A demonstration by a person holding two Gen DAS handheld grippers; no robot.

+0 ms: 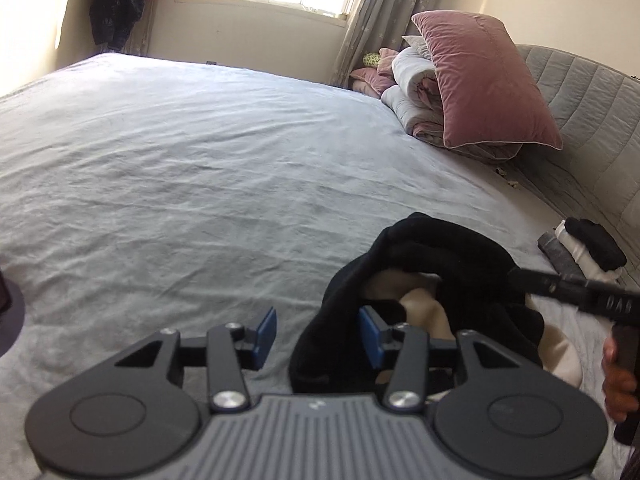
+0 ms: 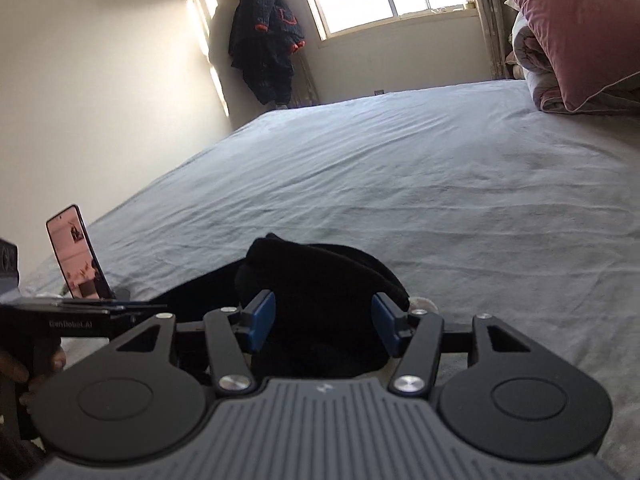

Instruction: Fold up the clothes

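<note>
A black garment with a cream lining (image 1: 432,252) lies bunched on the grey bed sheet (image 1: 200,160) near the front edge. In the left wrist view my left gripper (image 1: 318,338) is open; the garment's black edge hangs over its right finger and part of the cloth lies between the pads, unpressed. The right gripper (image 1: 520,278) comes in from the right with its tips at the cloth, a hand on its handle. In the right wrist view my right gripper (image 2: 324,326) stands open around the black garment (image 2: 320,276). The left gripper (image 2: 136,306) shows edge-on at the left.
A pink pillow (image 1: 484,80) leans on a rolled quilt (image 1: 412,92) against the grey headboard (image 1: 592,120). A small stack of folded clothes (image 1: 588,248) sits at the right. A phone (image 2: 76,254) stands propped by the bed's left edge. A dark coat (image 2: 268,40) hangs in the corner.
</note>
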